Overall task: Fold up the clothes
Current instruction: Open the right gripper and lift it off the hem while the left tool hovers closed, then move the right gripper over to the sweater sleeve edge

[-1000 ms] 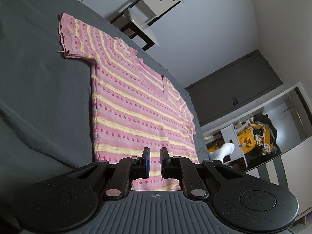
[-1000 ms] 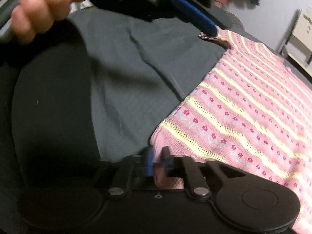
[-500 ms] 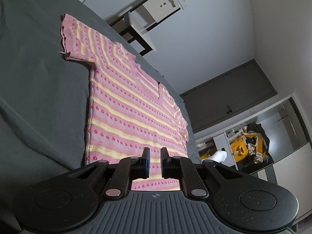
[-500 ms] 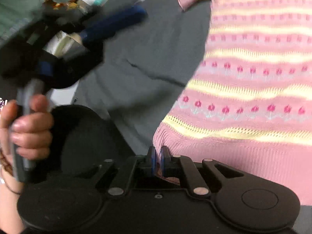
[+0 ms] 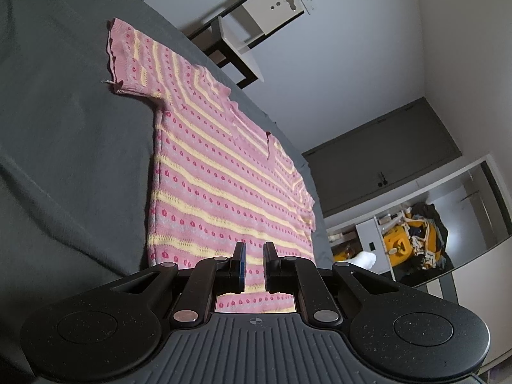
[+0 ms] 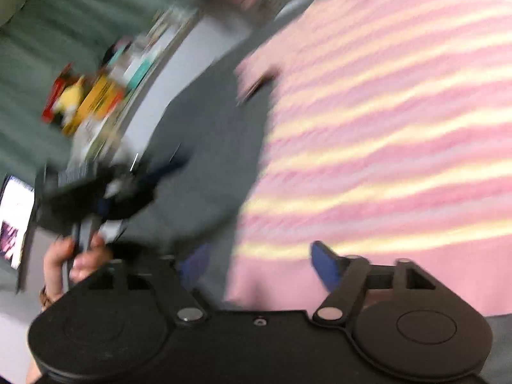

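A pink knitted sweater (image 5: pixel 224 176) with yellow stripes lies flat on the grey bed cover (image 5: pixel 64 128), collar far, hem near. My left gripper (image 5: pixel 253 252) hovers at the hem, its fingers only narrowly open, nothing between them. In the blurred right wrist view, my right gripper (image 6: pixel 259 265) stands wide open over the sweater's (image 6: pixel 384 128) near left hem corner, holding nothing. The left gripper (image 6: pixel 105 188) shows there too, held by a hand (image 6: pixel 73 256) left of the sweater.
A black and white side table (image 5: pixel 243 32) stands past the bed's far edge. A dark cabinet (image 5: pixel 384 166) and an open closet with yellow things (image 5: pixel 406 240) are at the right. Blurred shelves with colourful items (image 6: pixel 86 102) lie beyond the bed cover (image 6: pixel 208 144).
My right gripper was shut on the sweater's hem corner; it has now opened wide and let go while swinging quickly. The left gripper tilted slightly, its finger gap unchanged.
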